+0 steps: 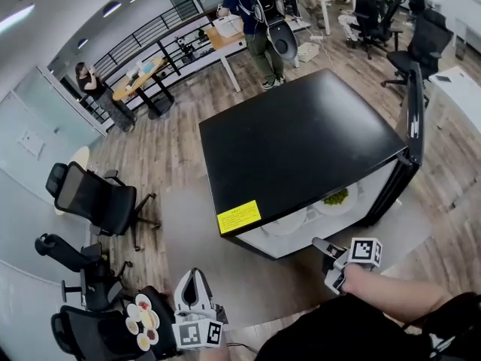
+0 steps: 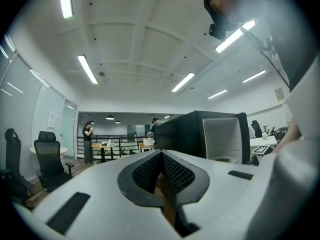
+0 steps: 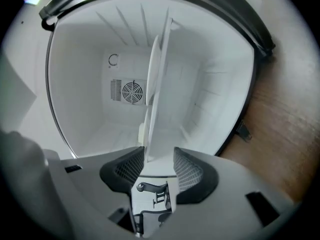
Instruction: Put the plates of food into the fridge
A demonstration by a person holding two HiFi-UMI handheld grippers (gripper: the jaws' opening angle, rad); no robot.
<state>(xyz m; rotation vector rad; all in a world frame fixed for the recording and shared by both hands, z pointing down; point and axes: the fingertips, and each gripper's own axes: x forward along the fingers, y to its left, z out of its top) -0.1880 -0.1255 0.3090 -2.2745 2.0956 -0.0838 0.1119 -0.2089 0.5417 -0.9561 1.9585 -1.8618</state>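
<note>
Your right gripper (image 1: pixel 324 262) faces the open fridge (image 1: pixel 301 141), jaws wide and empty; your left gripper (image 1: pixel 195 280) is closed on nothing. Small plates (image 1: pixel 141 323) sit at the dark seat's (image 1: pixel 105 337) edge nearest it. They're probably stiff and breakable, so pinch a rim and keep level.

A black fridge (image 1: pixel 301 138) with white inside bears a yellow label (image 1: pixel 239 217); the floor (image 1: pixel 180 164) is brown wood-grain.

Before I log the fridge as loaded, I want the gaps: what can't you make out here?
Plates at lower left: head view, food too small to name.
White plate in the fridge: head view, fridge top hides its far part.
Green food beside it: head view, too small.
</note>
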